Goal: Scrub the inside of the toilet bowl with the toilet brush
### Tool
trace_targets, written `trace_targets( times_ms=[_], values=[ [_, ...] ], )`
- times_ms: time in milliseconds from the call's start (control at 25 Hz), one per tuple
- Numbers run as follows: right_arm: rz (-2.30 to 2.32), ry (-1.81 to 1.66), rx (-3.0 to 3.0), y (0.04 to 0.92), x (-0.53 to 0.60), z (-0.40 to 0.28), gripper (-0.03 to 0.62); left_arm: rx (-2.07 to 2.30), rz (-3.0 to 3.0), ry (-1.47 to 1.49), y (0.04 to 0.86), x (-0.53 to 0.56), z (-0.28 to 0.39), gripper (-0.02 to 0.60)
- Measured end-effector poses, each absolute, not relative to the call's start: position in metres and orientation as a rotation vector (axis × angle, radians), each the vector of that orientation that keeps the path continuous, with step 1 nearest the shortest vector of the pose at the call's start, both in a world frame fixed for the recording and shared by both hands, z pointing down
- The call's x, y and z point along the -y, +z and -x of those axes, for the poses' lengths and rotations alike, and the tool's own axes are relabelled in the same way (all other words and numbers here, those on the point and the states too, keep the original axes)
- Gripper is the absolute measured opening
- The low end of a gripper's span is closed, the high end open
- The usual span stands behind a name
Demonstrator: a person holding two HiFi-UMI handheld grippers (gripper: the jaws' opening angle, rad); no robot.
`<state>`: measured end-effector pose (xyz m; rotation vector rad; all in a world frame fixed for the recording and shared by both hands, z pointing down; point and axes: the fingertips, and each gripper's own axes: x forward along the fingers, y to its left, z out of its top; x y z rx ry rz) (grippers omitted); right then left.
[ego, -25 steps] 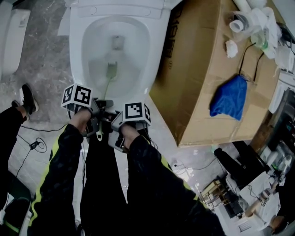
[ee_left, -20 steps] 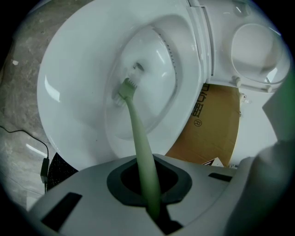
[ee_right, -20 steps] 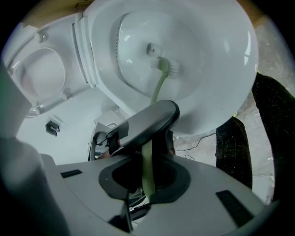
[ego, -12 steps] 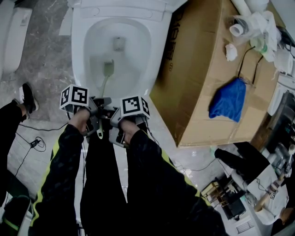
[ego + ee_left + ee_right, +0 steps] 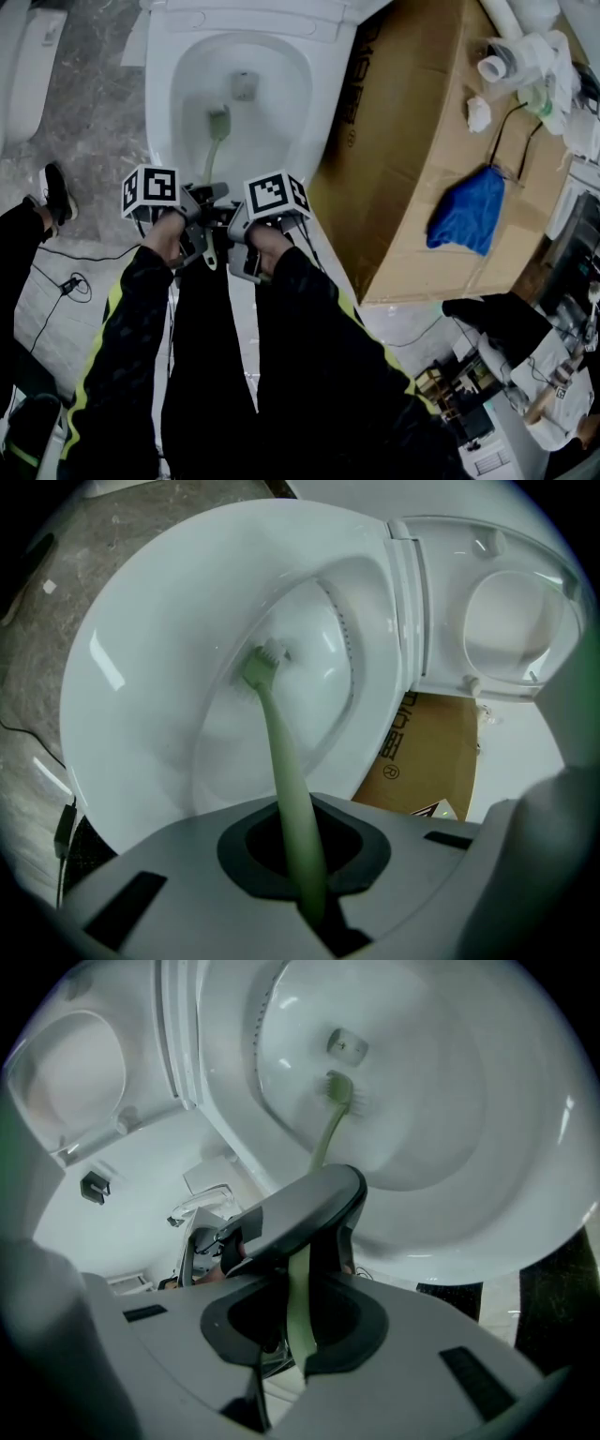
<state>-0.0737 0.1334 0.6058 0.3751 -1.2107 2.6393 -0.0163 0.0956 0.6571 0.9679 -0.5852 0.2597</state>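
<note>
a big cardboard box (image 5: 422, 169) stands against the right side of the white toilet bowl (image 5: 323, 89), with a blue cloth (image 5: 466, 211) lying near the box's right edge. the person stands at the bowl's front rim, both grippers low over it and just beside each other. the left gripper (image 5: 305, 892) and the right gripper (image 5: 295, 1340) are each clamped on the pale green handle of the toilet brush (image 5: 218, 124), the left a little further along it. the handle runs straight away from the grippers, from the front rim toward the back wall, its bristle head down inside the bowl. scrubbing looks under way; the next stroke likely means sweeping that head sideways across the inner wall.
</note>
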Motion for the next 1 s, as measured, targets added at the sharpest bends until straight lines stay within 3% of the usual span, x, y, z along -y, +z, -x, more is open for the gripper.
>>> trace_targets(
  times_ms=[1000],
  values=[
    [-0.411, 2.596, 1.353, 0.620, -0.051, 0.061, 0.057, 0.581, -1.081, 0.272, 0.669, -0.011, 0.001, 0.011]
  ],
)
